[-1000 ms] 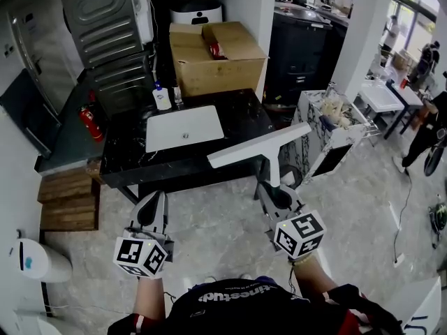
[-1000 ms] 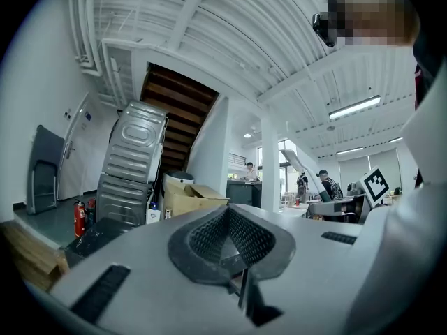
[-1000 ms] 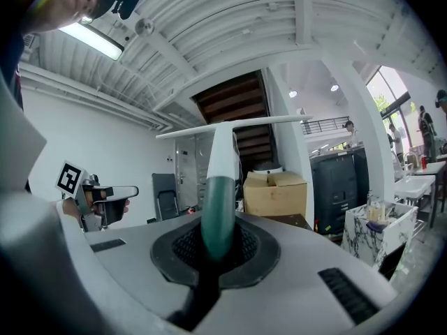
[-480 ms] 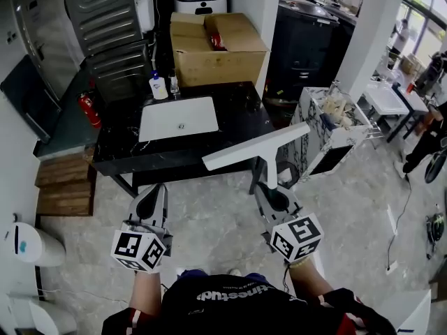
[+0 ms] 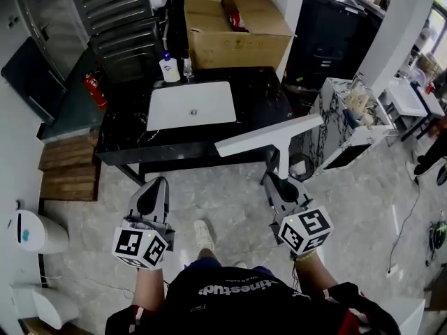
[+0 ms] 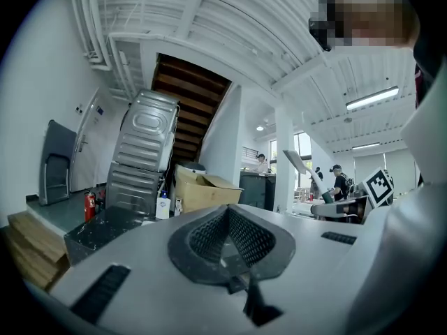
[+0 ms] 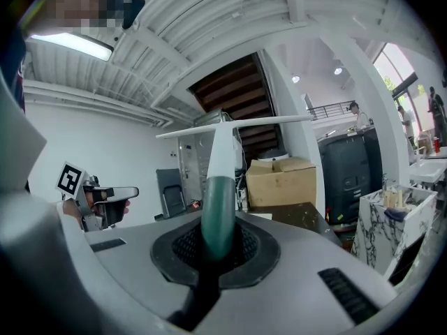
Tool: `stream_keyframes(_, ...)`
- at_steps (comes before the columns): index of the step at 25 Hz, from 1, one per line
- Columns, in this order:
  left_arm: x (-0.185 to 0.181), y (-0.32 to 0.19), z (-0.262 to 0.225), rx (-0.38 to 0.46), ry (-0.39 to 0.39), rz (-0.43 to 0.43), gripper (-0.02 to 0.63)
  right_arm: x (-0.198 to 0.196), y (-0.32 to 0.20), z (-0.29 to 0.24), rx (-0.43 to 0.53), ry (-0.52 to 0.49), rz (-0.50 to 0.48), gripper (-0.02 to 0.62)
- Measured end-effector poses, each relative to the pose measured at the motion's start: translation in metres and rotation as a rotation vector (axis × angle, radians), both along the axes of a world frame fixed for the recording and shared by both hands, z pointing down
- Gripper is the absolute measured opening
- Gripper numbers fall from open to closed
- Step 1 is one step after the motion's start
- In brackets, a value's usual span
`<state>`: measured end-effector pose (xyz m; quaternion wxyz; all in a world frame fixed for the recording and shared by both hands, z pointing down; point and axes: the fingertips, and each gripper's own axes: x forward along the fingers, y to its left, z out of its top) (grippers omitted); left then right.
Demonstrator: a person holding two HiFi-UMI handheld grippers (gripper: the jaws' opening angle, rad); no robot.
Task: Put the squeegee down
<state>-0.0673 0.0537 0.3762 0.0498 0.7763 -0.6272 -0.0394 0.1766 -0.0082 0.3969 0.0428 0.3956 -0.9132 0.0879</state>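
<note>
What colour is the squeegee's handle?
Dark green; handle of white plastic squeegee shows best in right gripper view.

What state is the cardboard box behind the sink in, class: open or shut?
Open. The cardboard box has its top flaps spread apart, and a red item shows inside.

Moved in closer to the black tabletop point(image 5: 133, 142) than a second ago, carrying the left claw point(image 5: 155, 188) and right claw point(image 5: 276, 185) forward and a little lower. Brought the squeegee point(image 5: 269, 137) blade farther across the tabletop's front right corner. Stepped a pale shoe point(image 5: 204, 234) into view on the floor between the claws. Pushed the cardboard box point(image 5: 237, 26) up to the head view's top edge.
</note>
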Motion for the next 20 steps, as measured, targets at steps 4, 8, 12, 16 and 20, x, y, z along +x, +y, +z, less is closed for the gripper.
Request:
stream_keyframes(4,-0.051,-0.059,0.003,0.012,0.027,0.002,0.012,-0.055,-0.052,0.003,0.005,0.011,-0.009,0.038)
stream_keyframes(8,-0.119,-0.122,-0.013,0.056,0.019,0.006,0.012,-0.106,-0.117,-0.012,0.023,0.015,0.003,0.04)
stream_keyframes(12,-0.156,-0.156,-0.018,0.072,0.037,-0.005,0.012,-0.136,-0.149,-0.018,0.036,0.021,0.019,0.04)
stream_keyframes(16,-0.169,-0.199,-0.018,0.074,0.058,0.042,0.012,-0.159,-0.185,-0.025,0.023,0.017,0.045,0.04)
stream_keyframes(20,-0.174,-0.243,-0.016,0.068,0.06,0.093,0.012,-0.166,-0.228,-0.026,-0.009,0.027,0.078,0.04)
